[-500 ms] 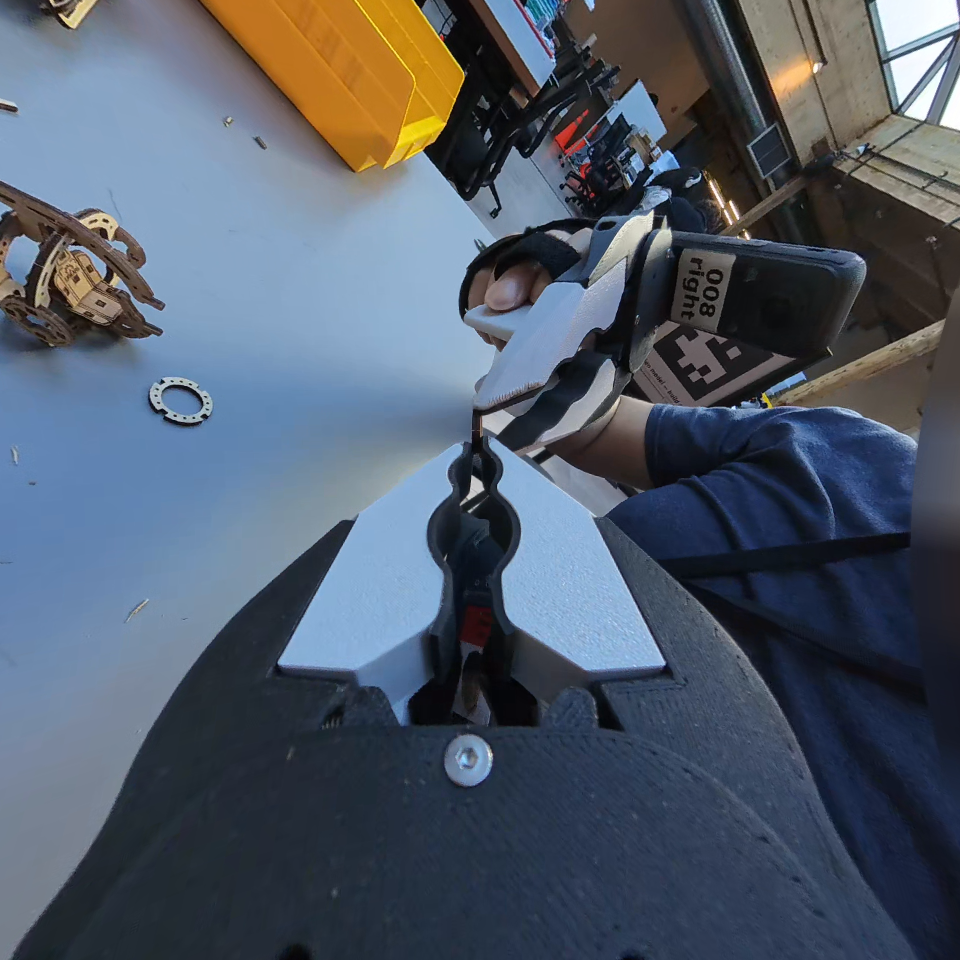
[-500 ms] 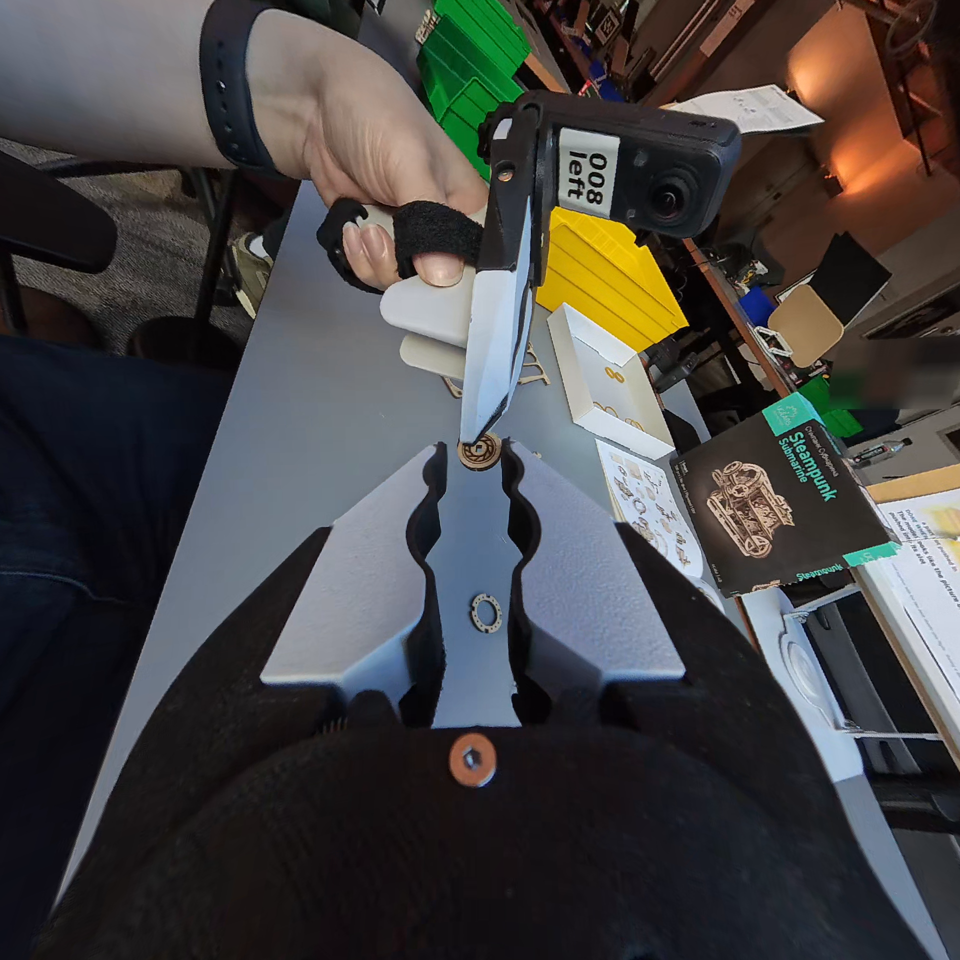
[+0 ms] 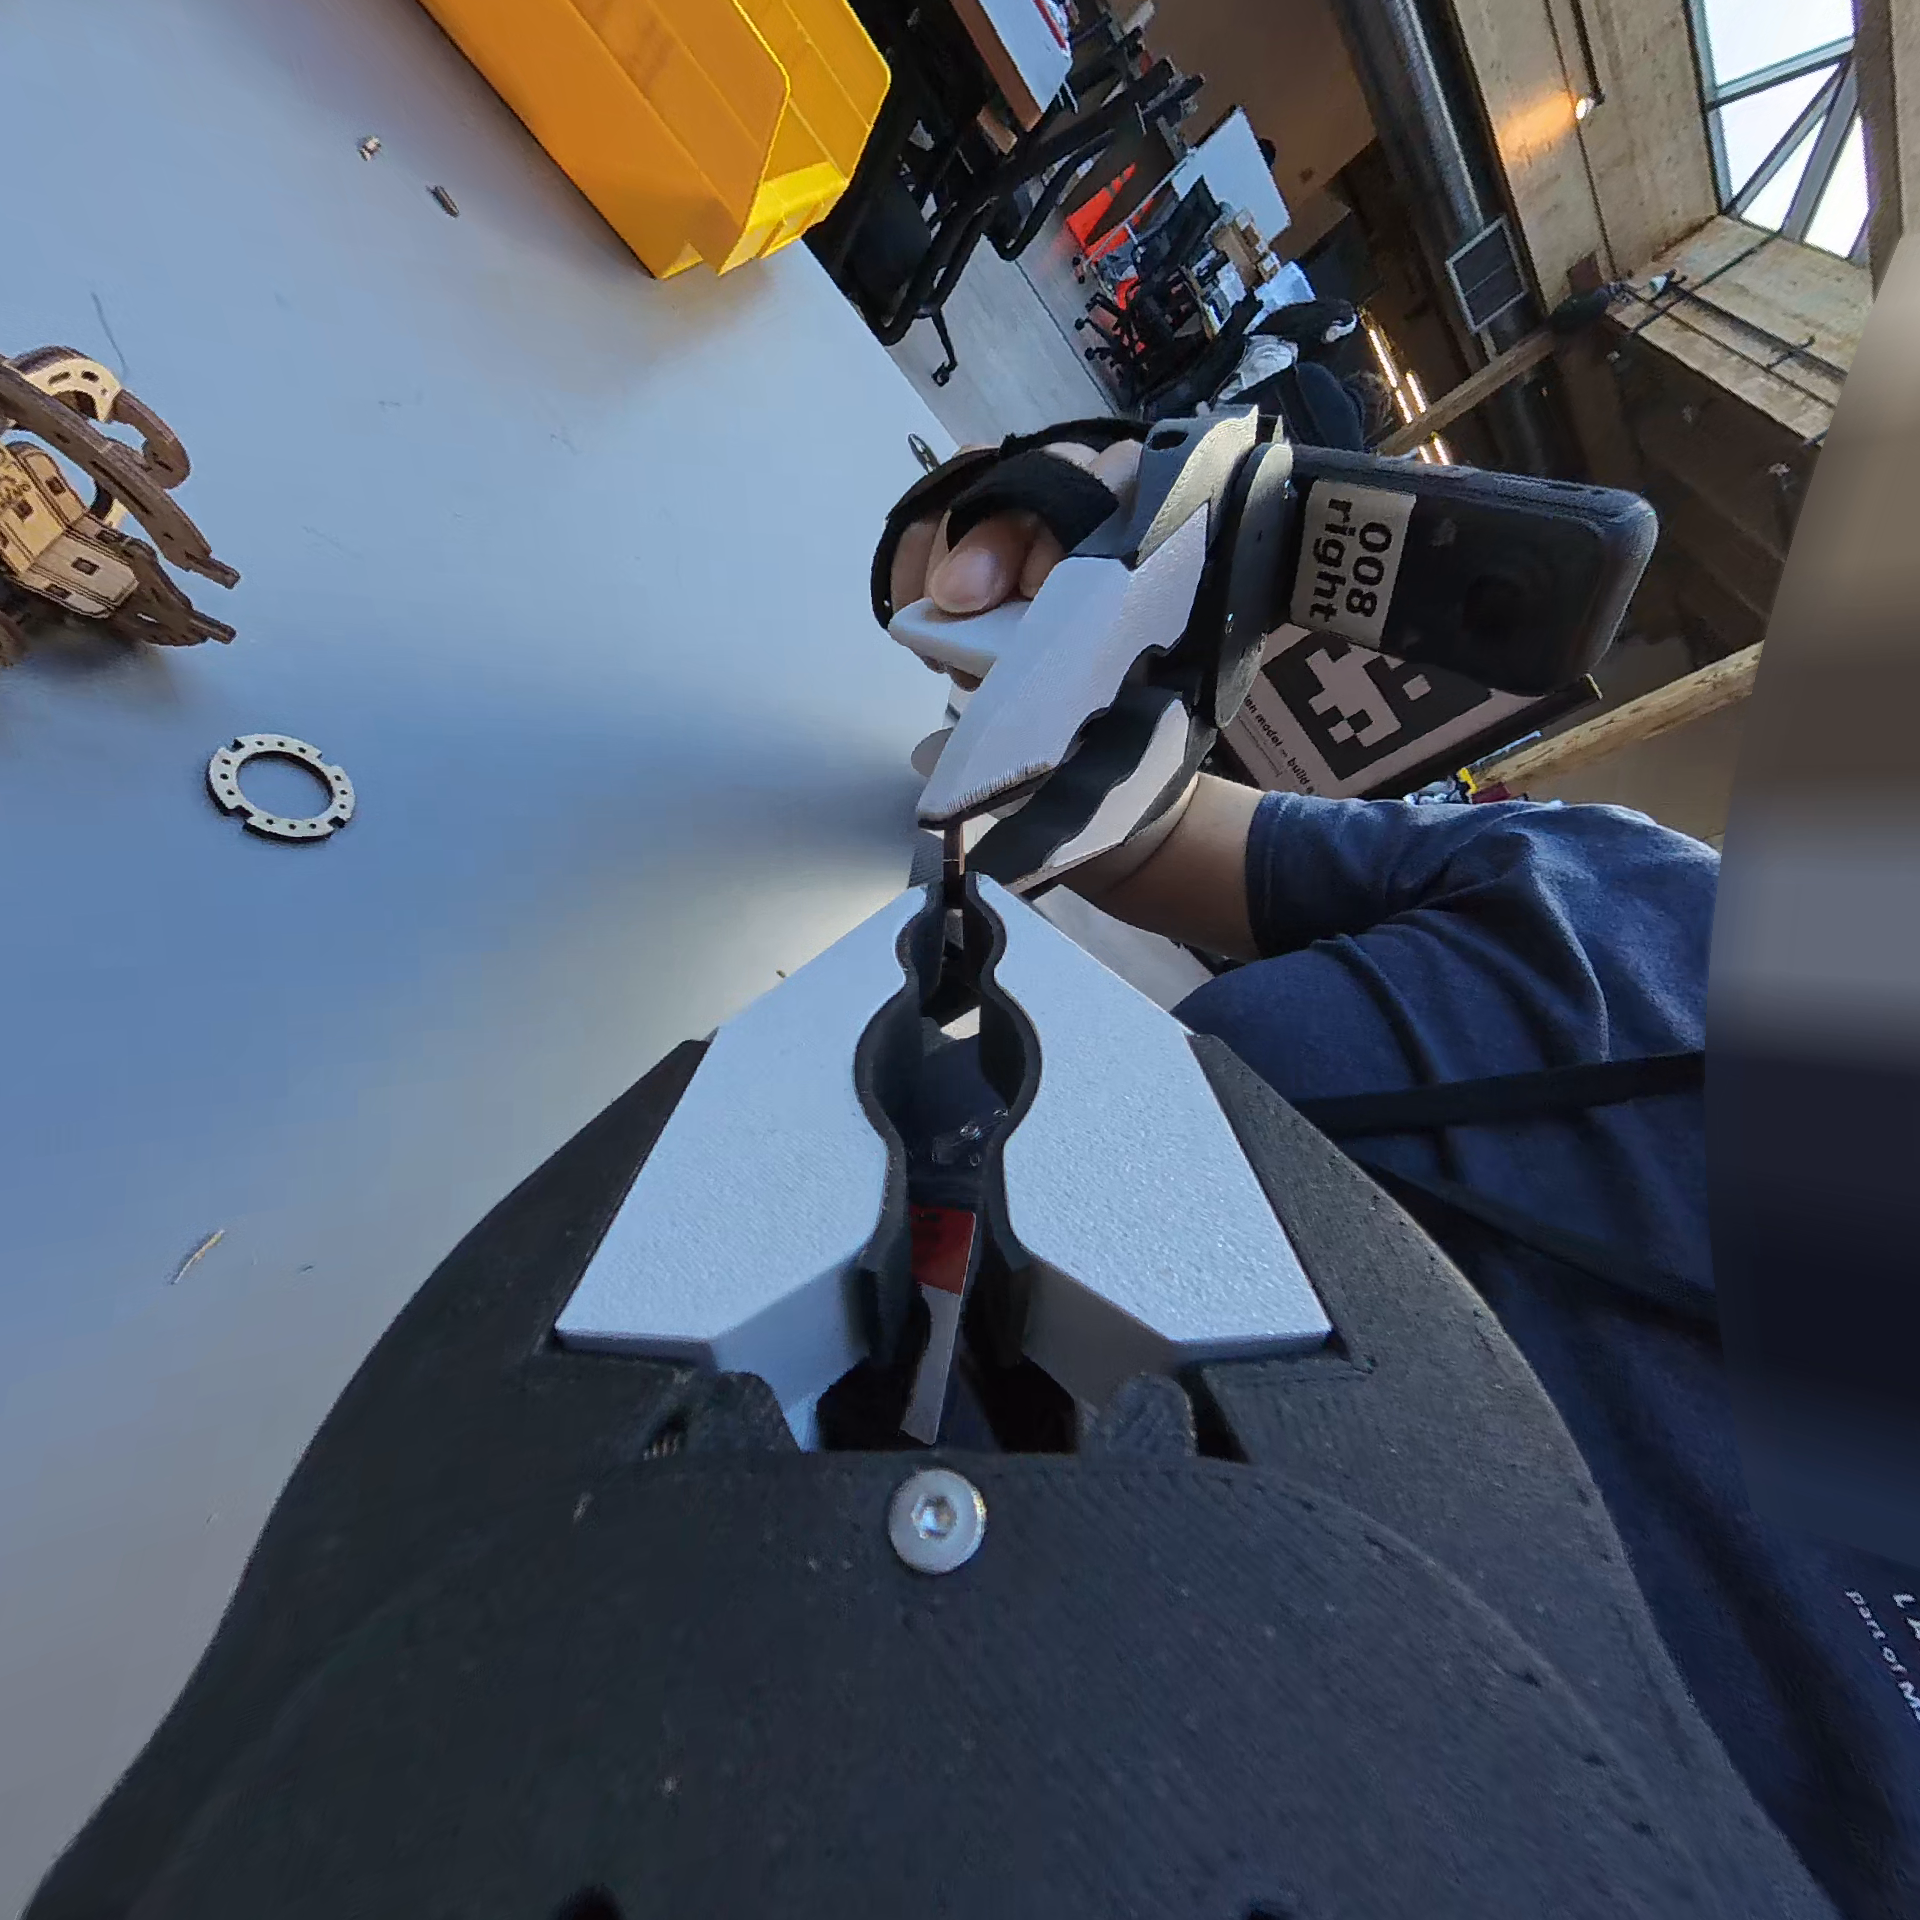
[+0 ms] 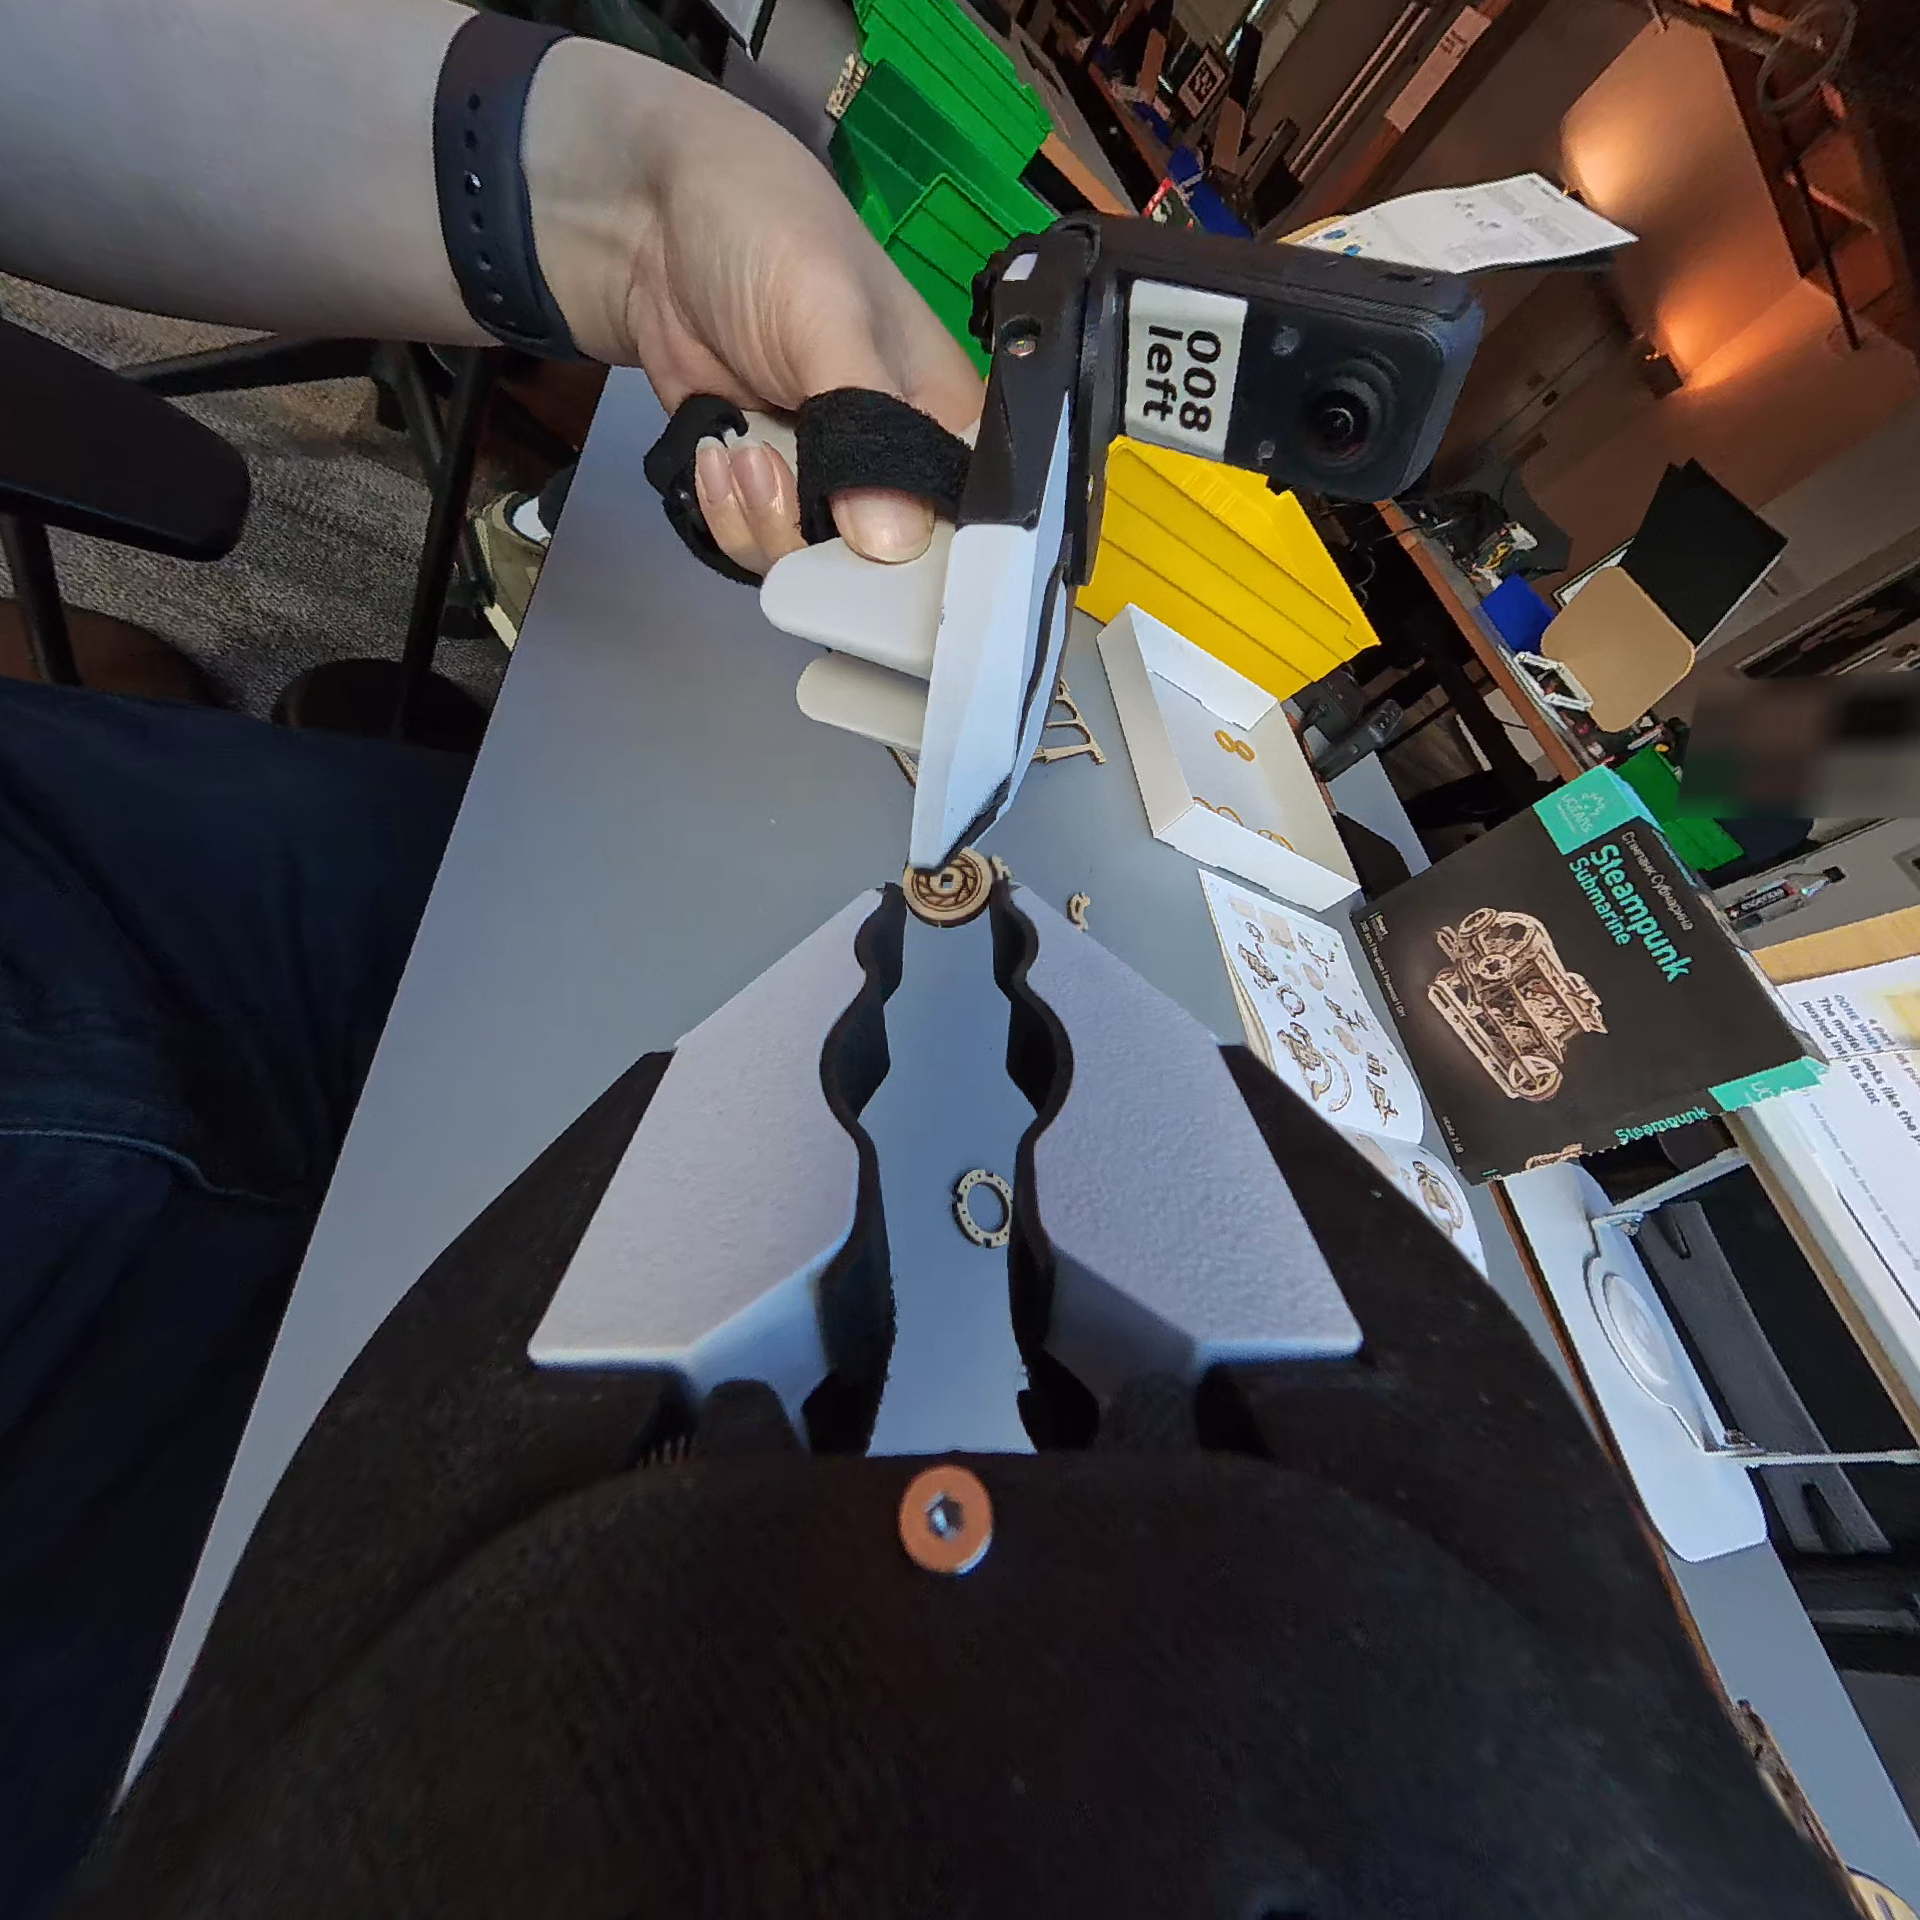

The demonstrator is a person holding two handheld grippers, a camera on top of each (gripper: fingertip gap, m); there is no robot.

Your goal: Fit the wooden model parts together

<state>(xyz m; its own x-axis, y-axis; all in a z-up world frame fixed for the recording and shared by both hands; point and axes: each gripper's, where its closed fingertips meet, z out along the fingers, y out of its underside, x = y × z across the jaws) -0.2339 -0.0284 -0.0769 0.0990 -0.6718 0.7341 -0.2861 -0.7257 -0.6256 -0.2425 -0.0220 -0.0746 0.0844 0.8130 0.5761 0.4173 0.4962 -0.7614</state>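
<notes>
You have both grippers meeting in mid-air above the grey table [image 4: 644, 790], each on the same small wooden disc [image 4: 945, 886]. Your left gripper [image 3: 954, 896] is pressed together on the disc's thin edge, so in its own view you see only a dark sliver between the tips. Your right gripper [image 4: 943, 902] has its tips on the disc's two sides with the flat, engraved face turned toward its camera; it looks to be pinching the disc, though the contact at the very tips is too small to be sure.

Treat the disc as light, stiff and brittle: thin cut plywood that will snap or chip if you twist one gripper against the other. Hold it by the rim, near the tips, and keep the centre hole free for whatever peg goes through it.

A flat wooden ring [image 4: 983, 1205] lies on the table below your right gripper, well apart from the disc. The half-built model [image 3: 83, 520] sits farther off on the table, and yellow bins [image 3: 675, 114] stand beyond it.
</notes>
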